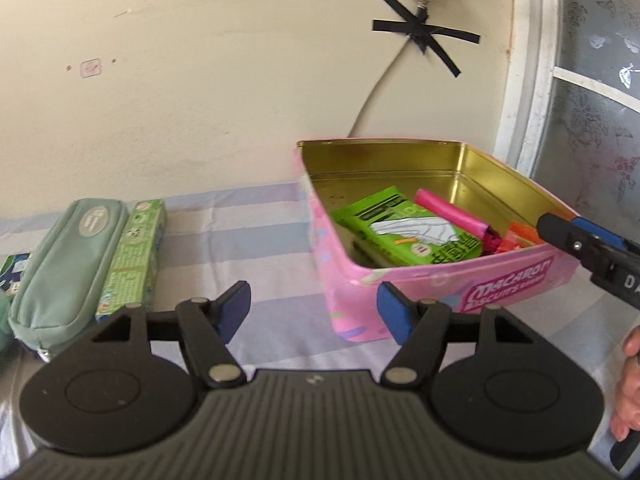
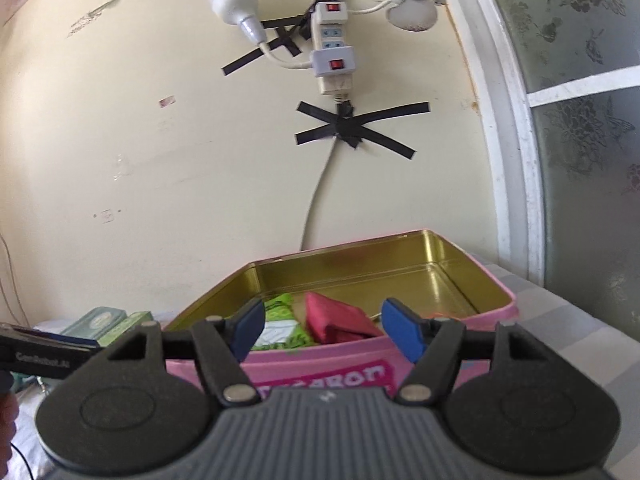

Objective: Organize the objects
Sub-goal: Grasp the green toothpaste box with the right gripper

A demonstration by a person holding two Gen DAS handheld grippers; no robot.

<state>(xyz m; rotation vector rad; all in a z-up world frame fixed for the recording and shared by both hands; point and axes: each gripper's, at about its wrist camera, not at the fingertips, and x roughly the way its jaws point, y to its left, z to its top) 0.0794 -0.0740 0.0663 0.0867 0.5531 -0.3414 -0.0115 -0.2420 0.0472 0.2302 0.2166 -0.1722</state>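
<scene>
Pink tin [image 1: 460, 292] holds 3 packets; pouch [image 1: 64, 264] and green box [image 1: 134, 256] wait at 9 o'clock; left gripper [image 1: 314, 310] and right gripper [image 2: 322, 330] gape empty.

Lighting, as I see it: bright, soft daylight from the frosted window [image 2: 580, 128] at right. Shadows faint. Glare on the tin's [image 1: 460, 160] gold lining. Fisheye bending at edges. Slight motion blur on the tin's lettering in my right view.
</scene>
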